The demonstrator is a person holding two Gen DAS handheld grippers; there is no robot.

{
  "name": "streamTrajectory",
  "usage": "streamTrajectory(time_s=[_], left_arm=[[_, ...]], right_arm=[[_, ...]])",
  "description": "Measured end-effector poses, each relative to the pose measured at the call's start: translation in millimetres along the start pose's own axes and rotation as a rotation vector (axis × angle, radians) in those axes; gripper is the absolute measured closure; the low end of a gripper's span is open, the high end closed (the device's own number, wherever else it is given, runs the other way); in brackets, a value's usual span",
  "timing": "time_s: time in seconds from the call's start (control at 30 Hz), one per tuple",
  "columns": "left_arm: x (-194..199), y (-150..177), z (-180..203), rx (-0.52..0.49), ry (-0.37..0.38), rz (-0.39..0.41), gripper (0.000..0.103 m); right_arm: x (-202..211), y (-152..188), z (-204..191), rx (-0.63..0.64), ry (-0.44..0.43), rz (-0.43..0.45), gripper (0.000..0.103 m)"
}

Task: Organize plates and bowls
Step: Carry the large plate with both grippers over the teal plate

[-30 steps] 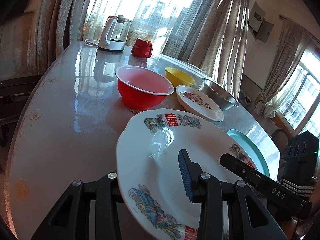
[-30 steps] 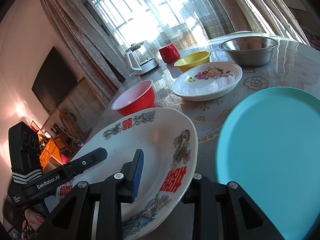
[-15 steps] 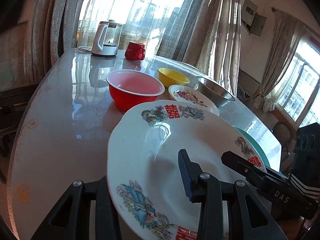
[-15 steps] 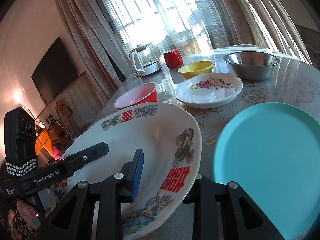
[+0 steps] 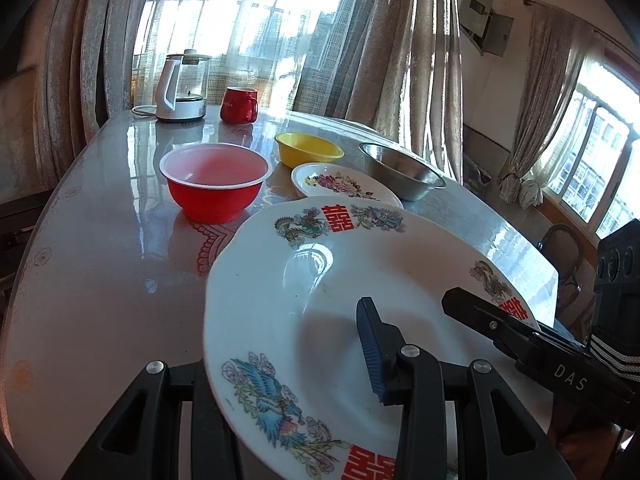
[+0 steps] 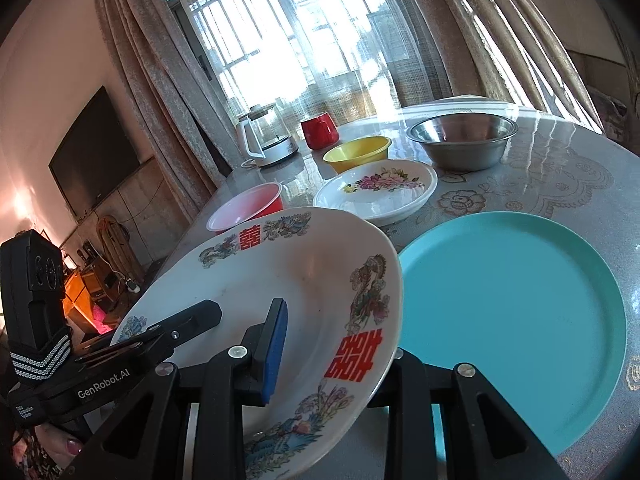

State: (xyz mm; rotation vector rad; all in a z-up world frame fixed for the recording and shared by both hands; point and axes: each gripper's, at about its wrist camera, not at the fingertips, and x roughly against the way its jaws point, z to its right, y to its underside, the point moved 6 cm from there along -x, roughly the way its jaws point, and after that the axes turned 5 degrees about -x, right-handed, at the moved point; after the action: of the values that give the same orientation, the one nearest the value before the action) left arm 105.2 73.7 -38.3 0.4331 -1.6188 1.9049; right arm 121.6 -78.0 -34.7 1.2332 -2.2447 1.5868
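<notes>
Big plate: white patterned plate (image 5: 320, 304) held tilted above the bench (image 5: 100, 280), one rim in each gripper.
Left gripper: left gripper (image 5: 288, 372) clamped on the plate's near-left rim.
Right gripper: right gripper (image 6: 332, 356) closed on the opposite rim.
Teal plate: teal plate (image 6: 512, 320) flat on the bench, just beside the raised plate.
Others: red bowl (image 5: 214, 184), yellow bowl (image 5: 308, 154), steel bowl (image 5: 400, 170), flowered plate (image 6: 376, 190) sit beyond.
</notes>
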Motion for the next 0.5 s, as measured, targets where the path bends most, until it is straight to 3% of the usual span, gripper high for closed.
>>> streamTrajectory(time_s=[0.5], left_arm=[[-17.7, -11.1, 62.2, -0.098, 0.081, -0.021, 0.063]], right_arm=[[42.4, -5.5, 45.5, -0.072, 0.07, 0.053, 0.073]])
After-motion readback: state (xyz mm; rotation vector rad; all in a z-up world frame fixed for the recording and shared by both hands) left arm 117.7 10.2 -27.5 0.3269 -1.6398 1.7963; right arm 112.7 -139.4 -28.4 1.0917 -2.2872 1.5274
